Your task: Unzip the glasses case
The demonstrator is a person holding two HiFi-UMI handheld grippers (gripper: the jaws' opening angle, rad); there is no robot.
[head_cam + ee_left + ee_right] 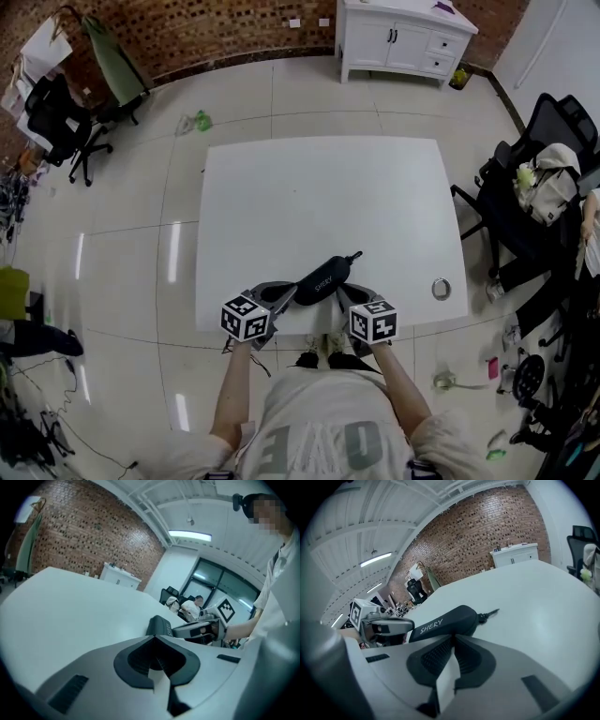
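A black zipped glasses case (323, 278) lies slantwise near the front edge of the white table (319, 187), its zip pull and cord (353, 255) pointing to the far right. My left gripper (279, 293) rests just off the case's near left end, jaws shut with nothing between them. My right gripper (345, 293) sits beside the case's near right side, also shut and empty. In the left gripper view the case (161, 626) shows just past the joined tips (154, 638). The right gripper view has the case (445, 622) and its pull (488, 615) beyond the tips (453, 637).
A small metal ring (441, 288) lies at the table's front right corner. Black office chairs (530, 202) stand to the right and another chair (61, 122) to the far left. A white cabinet (403, 37) stands against the brick wall.
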